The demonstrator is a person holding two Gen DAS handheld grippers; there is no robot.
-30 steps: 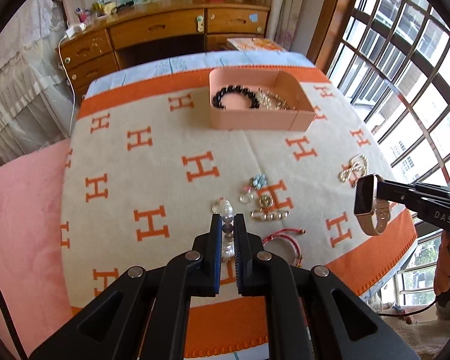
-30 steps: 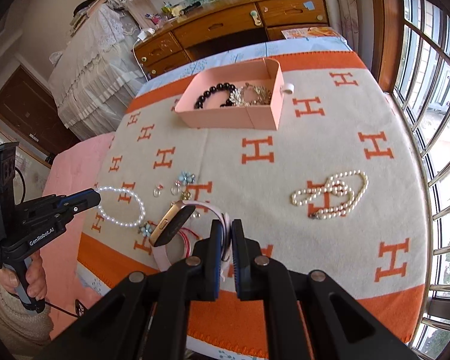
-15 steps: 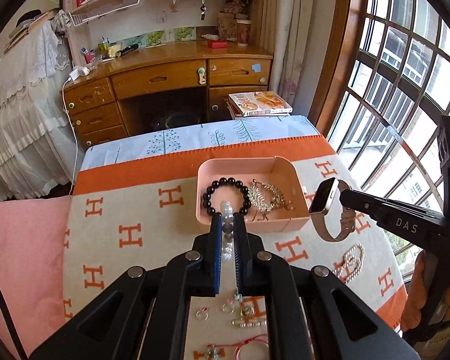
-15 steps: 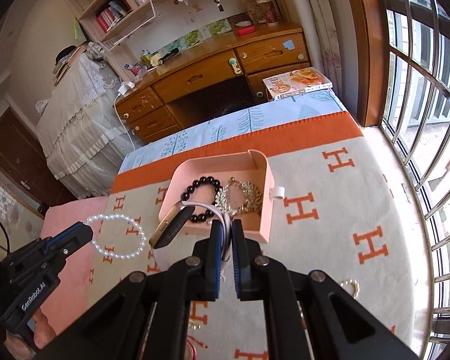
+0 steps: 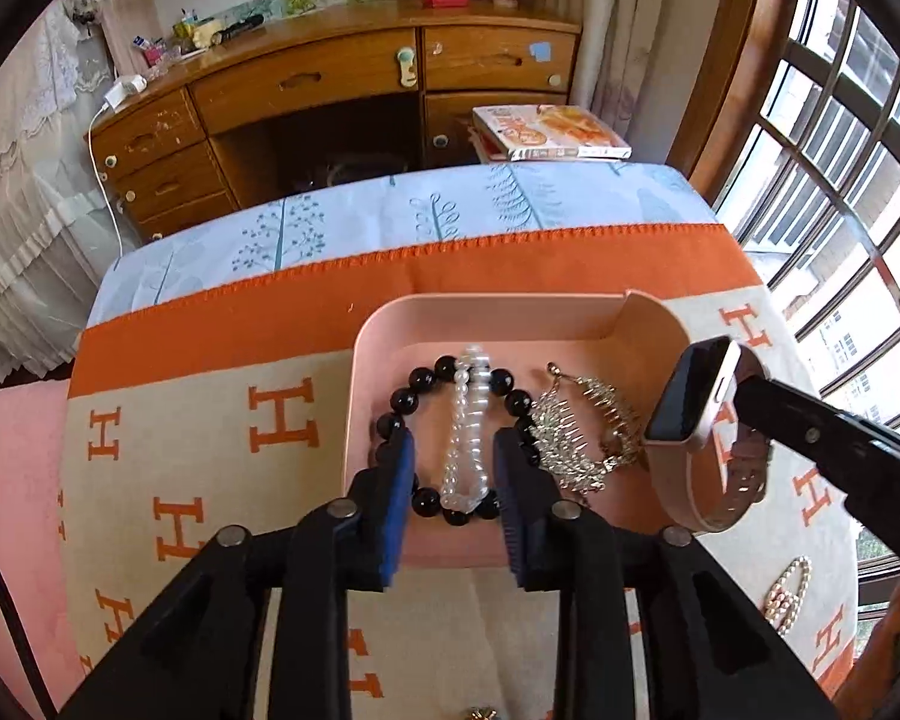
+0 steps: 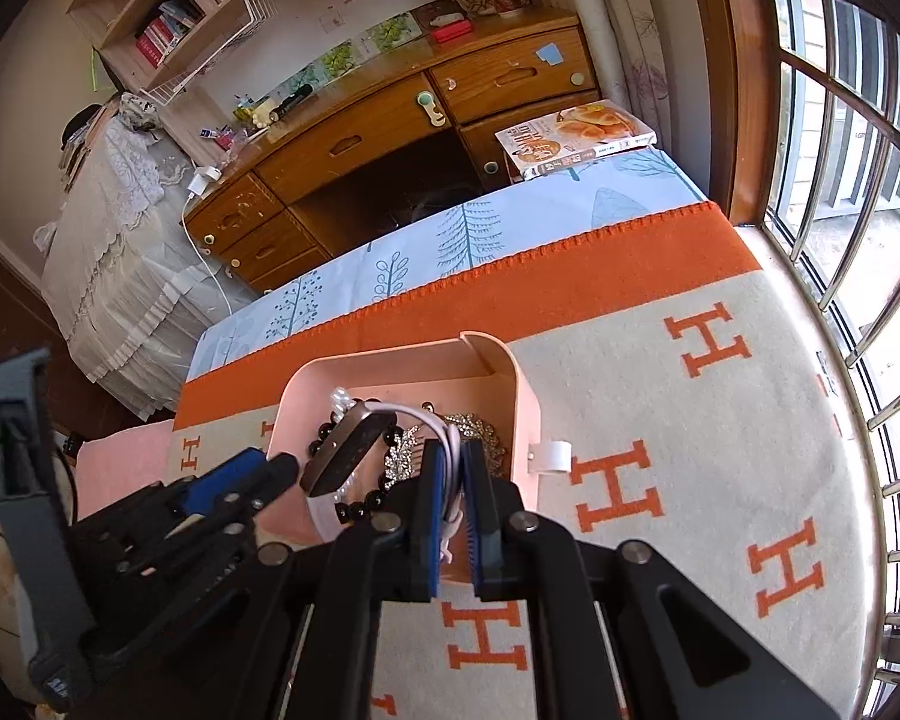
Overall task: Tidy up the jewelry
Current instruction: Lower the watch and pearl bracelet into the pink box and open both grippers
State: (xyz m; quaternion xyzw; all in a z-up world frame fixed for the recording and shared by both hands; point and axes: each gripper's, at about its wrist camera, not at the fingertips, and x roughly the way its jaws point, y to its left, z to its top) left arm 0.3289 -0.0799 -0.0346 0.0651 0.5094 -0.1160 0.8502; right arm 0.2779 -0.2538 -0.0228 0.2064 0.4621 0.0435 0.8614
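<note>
Over the pink tray [image 5: 510,315], which sits on the orange-and-beige H-patterned blanket [image 5: 210,420] covering the table, both tools hover close together. The left hand-held gripper [image 5: 453,462] has its blue-padded jaws spread apart, released, with the clear bead bracelet [image 5: 467,432] lying loose in the tray between them, draped across the black bead bracelet [image 5: 417,384]. Just right of these, inside the tray, rests a spiky silver piece of jewelry [image 5: 582,432]. The right hand-held gripper [image 6: 453,504] is clenched on the pale strap of the smartwatch [image 6: 351,450], holding it above the right side of the tray; in the left wrist view the watch [image 5: 693,396] hangs with its dark screen tilted toward the tray's middle. Near the right edge of the blanket, well apart from the tray, lies a pearl necklace [image 5: 789,591]. A small white tab [image 6: 551,457] sticks out from the tray's right wall. Beyond the far end of the table stands a wooden desk [image 5: 330,78], with a book [image 5: 552,132] to its right.
</note>
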